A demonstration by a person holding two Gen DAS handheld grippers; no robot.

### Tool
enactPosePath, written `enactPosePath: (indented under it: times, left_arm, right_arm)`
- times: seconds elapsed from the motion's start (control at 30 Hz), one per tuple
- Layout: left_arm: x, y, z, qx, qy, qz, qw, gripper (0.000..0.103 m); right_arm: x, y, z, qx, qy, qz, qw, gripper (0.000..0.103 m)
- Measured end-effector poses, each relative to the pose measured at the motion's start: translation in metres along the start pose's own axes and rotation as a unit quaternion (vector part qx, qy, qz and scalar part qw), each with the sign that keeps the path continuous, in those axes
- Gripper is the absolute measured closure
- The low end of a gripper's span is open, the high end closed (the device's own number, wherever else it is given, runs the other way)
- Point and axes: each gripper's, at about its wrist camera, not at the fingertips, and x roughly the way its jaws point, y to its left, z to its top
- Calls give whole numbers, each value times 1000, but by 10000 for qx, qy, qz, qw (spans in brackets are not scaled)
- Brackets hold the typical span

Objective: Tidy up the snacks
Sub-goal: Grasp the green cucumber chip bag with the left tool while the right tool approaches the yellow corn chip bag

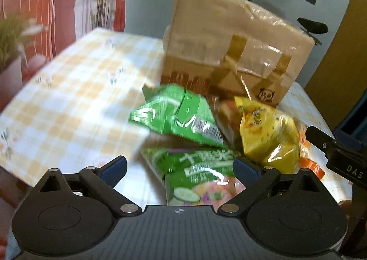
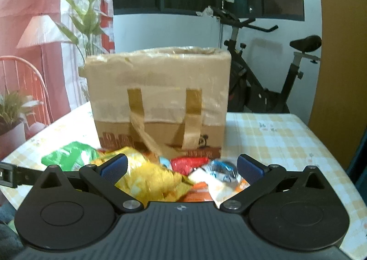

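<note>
A pile of snack bags lies on the checkered tablecloth in front of a taped cardboard box. In the left wrist view my left gripper is open over a green cucumber-print bag; a second green bag and a yellow bag lie beyond. In the right wrist view my right gripper is open over the yellow bag, with red, blue-white and orange packets between its fingers. The box stands just behind.
The table has bare cloth to the left of the pile and to the right of it. A potted plant and red chair stand at the left; an exercise bike is behind the table.
</note>
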Motion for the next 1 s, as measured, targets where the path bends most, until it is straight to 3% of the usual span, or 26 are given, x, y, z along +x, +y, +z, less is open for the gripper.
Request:
enactPosePath:
  times: [0.6, 0.8, 0.83, 0.9, 1.0]
  left_arm:
    - [39, -1, -11, -268, 737, -795, 9937, 3]
    - [52, 10, -17, -614, 1094, -1074, 9863, 2]
    - [53, 11, -18, -654, 1120, -1127, 9851, 3]
    - [51, 11, -19, -641, 1050, -1294, 9839, 18]
    - [43, 6, -18, -437, 848, -1368, 9860, 28]
  right_arm:
    - [2, -14, -20, 277, 207, 32, 9994, 0]
    - [4, -14, -21, 265, 260, 67, 9993, 0]
    - [4, -14, -21, 263, 264, 69, 9993, 0]
    - [4, -14, -21, 262, 271, 59, 9993, 0]
    - [5, -16, -22, 280, 287, 45, 9992, 0]
